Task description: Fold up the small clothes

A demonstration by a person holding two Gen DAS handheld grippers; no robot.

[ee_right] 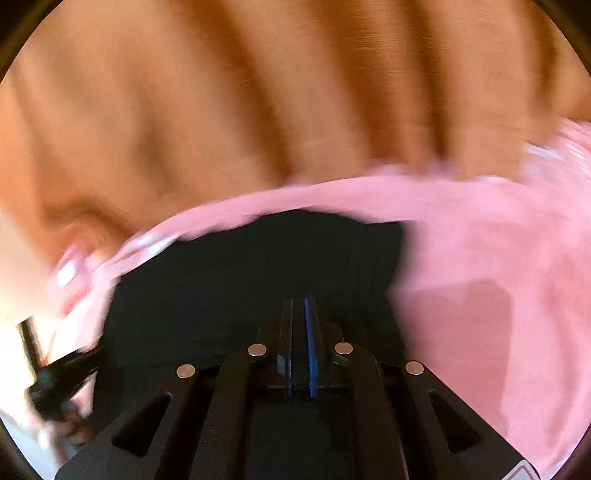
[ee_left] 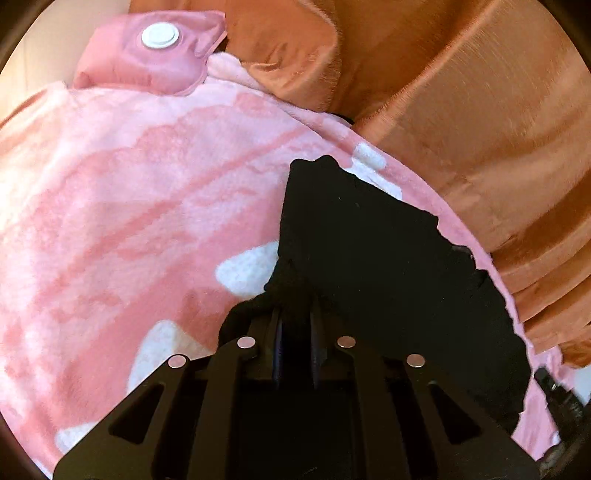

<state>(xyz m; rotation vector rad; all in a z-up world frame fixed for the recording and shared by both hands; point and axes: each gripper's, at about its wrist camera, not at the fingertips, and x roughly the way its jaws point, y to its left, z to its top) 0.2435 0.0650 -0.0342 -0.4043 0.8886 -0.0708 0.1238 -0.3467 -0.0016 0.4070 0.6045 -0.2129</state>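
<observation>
A small black garment (ee_left: 388, 266) lies on a pink patterned blanket (ee_left: 129, 221). In the left wrist view my left gripper (ee_left: 297, 314) is shut on the garment's near left corner, with black cloth bunched between the fingers. The right wrist view is motion-blurred. There my right gripper (ee_right: 301, 306) has its fingers pressed together over the black garment (ee_right: 240, 280); whether cloth is pinched between them is unclear. The other gripper shows as a dark blur at the lower left of the right wrist view (ee_right: 59, 380) and at the lower right of the left wrist view (ee_left: 557, 398).
Orange-brown curtains (ee_left: 461, 110) hang just beyond the blanket's far edge, also filling the top of the right wrist view (ee_right: 258, 92). A pink cushion-like item with a white round cap (ee_left: 159, 36) lies at the blanket's far left.
</observation>
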